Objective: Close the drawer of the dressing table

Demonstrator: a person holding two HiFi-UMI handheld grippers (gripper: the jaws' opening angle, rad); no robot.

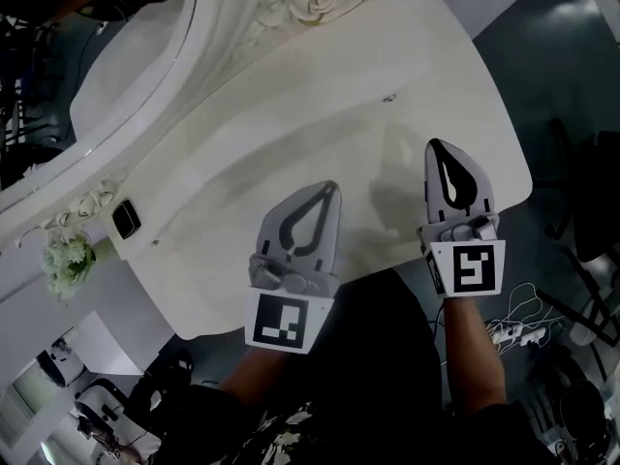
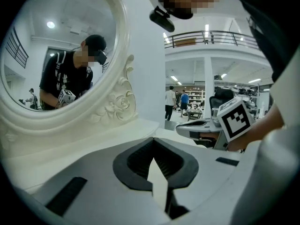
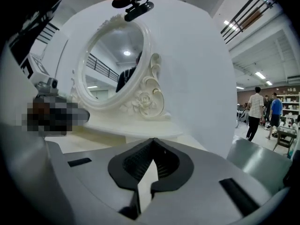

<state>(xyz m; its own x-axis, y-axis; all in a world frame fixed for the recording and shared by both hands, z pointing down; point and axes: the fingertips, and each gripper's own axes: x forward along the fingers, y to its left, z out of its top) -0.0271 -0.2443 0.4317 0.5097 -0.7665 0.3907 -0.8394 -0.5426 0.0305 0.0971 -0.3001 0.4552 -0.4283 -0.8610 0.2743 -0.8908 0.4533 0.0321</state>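
Drawer: I can't see it in any view. From the head view the white counter (image 1: 320, 114) of the dressing table hides whatever sits under its near edge. Both grippers are over that near edge, side by side and apart, tips pointing toward the oval mirror (image 3: 115, 55) at the back. Left gripper (image 1: 332, 187): jaws together, tips meeting, nothing between them. Right gripper (image 1: 434, 145): same, closed and empty. I can't tell if either touches the counter. Carved rose (image 3: 145, 100) sits at the base of the mirror frame. A bunch of pale flowers (image 1: 66, 258) hangs off the counter's left end, and cables (image 1: 513, 332) lie on the floor to the right.
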